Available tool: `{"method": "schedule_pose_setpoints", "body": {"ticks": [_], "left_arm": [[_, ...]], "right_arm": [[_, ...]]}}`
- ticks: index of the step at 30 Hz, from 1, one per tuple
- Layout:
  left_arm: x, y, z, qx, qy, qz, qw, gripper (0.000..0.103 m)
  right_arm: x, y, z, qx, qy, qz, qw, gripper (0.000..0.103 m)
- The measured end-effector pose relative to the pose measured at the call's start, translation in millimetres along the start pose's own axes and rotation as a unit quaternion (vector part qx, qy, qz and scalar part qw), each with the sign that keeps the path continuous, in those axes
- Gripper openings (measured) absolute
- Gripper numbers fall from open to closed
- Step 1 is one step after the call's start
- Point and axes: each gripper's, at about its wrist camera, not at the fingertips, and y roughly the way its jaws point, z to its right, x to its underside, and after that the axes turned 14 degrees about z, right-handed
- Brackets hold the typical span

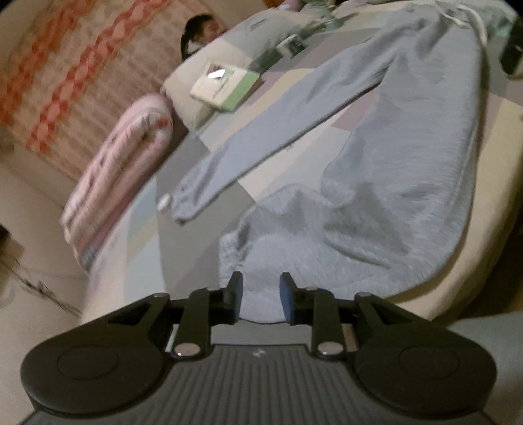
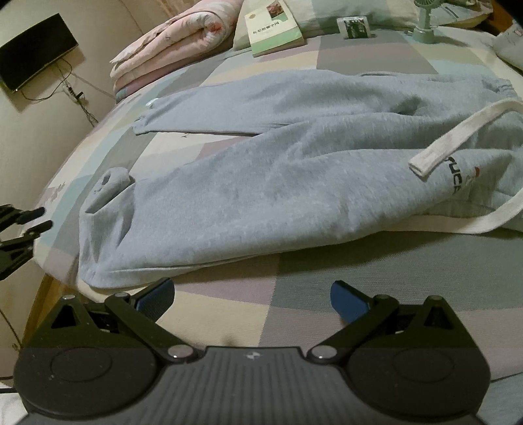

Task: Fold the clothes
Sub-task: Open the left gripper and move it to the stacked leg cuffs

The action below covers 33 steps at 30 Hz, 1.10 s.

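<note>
Just ahead of the left gripper [image 1: 260,296], the near cuff of the grey sweatpants [image 2: 278,183] is lying on the patchwork bedsheet [image 2: 376,55]; its fingers are standing a little apart w/ nothing pinched between them, the blue pads [image 1: 286,300] framing the cuff edge but not pressing it; in the right wrist view the same gripper is showing at the far left edge, off the bed's side, clear of the cloth.

Beyond the right gripper [image 2: 251,299], the pants are spreading sideways across the bed, waistband to the right of the fingers, both legs running left; the fingers are spread wide, released, holding nothing, w/ bare sheet between them and the near leg's hem just past the left fingertip.

The white drawstring [image 2: 457,130] is lying loose over the hip area, probably needing tucking before a fold; the far leg is lying flat and straight, the near leg is bunching at the cuff, so prob. that end is the one being smoothed.

Judging by the layout, folding is barely starting: the legs aren't stacked yet; each gripper is sitting near one end of the near leg, likely so the leg can be lifted over the far one evenly.

Well past the fingers, a book [image 2: 274,32], a pink folded quilt [image 2: 183,39] and a small green fan [image 2: 423,23] are sitting clear of the work area.
</note>
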Motion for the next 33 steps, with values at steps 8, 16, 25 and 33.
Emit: {"method": "schedule_pose_setpoints", "body": {"ticks": [8, 16, 25, 33], "left_arm": [[31, 29, -7, 0.010, -0.156, -0.062, 0.9857, 0.027], [48, 44, -24, 0.027, -0.295, -0.086, 0.9511, 0.036], [73, 53, -57, 0.003, -0.424, -0.114, 0.8982, 0.044], [109, 78, -88, -0.003, -0.550, -0.103, 0.8287, 0.041]], "right_arm": [[-2, 2, -8, 0.004, -0.018, -0.005, 1.000, 0.103], [0, 10, -17, -0.003, -0.029, -0.015, 0.999, 0.103], [-7, 7, -42, -0.059, -0.060, -0.017, 0.996, 0.103], [-14, 1, -92, -0.094, -0.157, -0.022, 0.983, 0.103]]}}
